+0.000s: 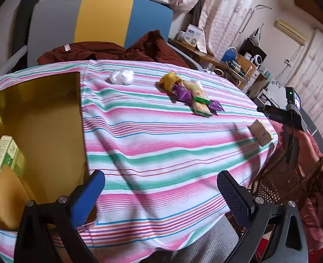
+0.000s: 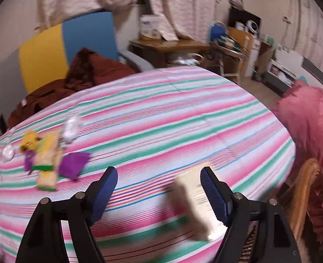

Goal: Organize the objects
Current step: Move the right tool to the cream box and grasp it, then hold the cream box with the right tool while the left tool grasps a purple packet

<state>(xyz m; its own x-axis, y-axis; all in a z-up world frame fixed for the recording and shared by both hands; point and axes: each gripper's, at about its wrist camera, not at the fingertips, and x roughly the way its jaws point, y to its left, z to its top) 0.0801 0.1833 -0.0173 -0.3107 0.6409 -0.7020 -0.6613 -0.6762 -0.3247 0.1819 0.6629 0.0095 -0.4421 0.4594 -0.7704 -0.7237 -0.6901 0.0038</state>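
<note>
A gold-lined open box point(image 1: 41, 118) sits at the table's left with a green-and-white carton point(image 1: 5, 155) and tan packs inside. My left gripper point(image 1: 161, 188) is open and empty over the striped cloth beside the box. A pile of snack packets point(image 1: 190, 94) lies mid-table, purple, yellow and pale ones; it also shows in the right wrist view point(image 2: 50, 160). A small beige box point(image 1: 261, 131) lies at the table's right edge. My right gripper point(image 2: 159, 188) is open, with the blurred beige box point(image 2: 194, 206) between its fingers near the right pad.
A crumpled clear plastic wrap point(image 1: 121, 76) lies at the far side of the table. A chair with dark red clothes point(image 1: 109, 50) stands behind. A wicker chair point(image 2: 306, 188) and pink bedding point(image 2: 310, 118) are to the right. Cluttered desks line the far wall.
</note>
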